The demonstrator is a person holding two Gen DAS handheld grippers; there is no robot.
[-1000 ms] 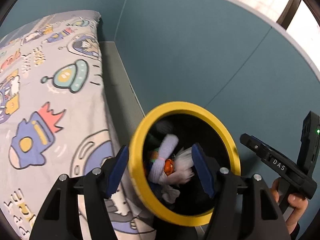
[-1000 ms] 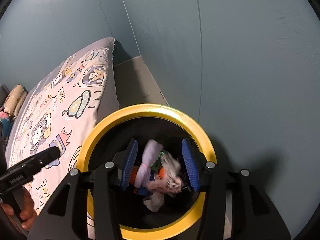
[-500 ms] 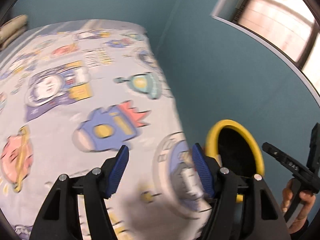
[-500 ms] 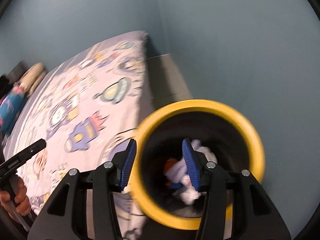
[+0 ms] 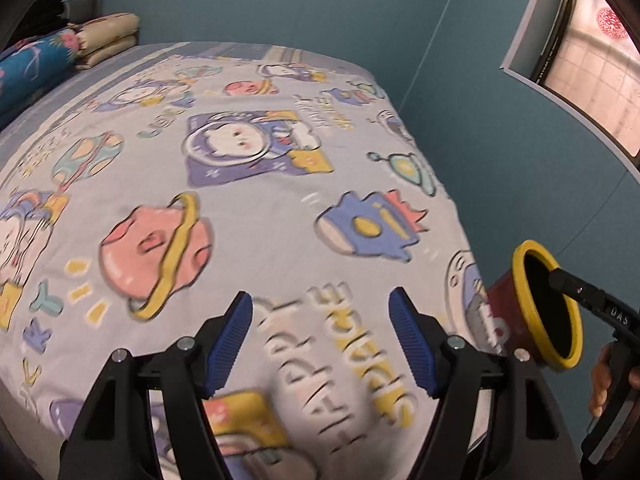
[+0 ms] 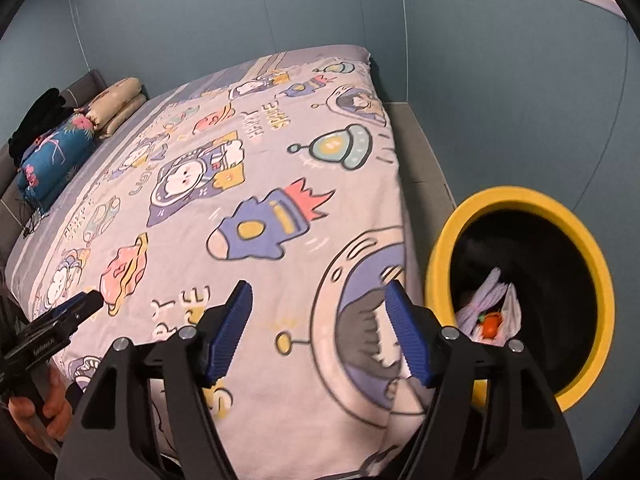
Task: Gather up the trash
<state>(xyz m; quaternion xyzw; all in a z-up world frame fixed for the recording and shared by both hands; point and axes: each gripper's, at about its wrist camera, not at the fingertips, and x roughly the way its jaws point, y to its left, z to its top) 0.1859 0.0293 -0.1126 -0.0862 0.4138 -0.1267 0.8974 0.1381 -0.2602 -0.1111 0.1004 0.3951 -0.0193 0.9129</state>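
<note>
A yellow-rimmed trash bin (image 6: 588,248) stands on the floor beside the bed's right side; it also shows in the left wrist view (image 5: 524,288). Inside it lie crumpled white and lilac scraps with an orange piece (image 6: 494,312). My right gripper (image 6: 320,332) is open and empty, above the bed's near corner, left of the bin. My left gripper (image 5: 322,340) is open and empty, over the bedspread (image 5: 248,200). The bin's inside is dark in the left wrist view. No loose trash shows on the bedspread.
The bed carries a cartoon space-print cover (image 6: 240,184). Folded blankets and a blue floral bundle (image 6: 56,152) lie at its far end, with a dark item (image 6: 40,120) beside them. Teal walls (image 6: 500,80) close in on the right. A window (image 5: 600,40) is upper right.
Both grippers have swung left and up, away from the bin's opening to over the bed. The bin now sits at the right of both views. Both stayed open and empty.
</note>
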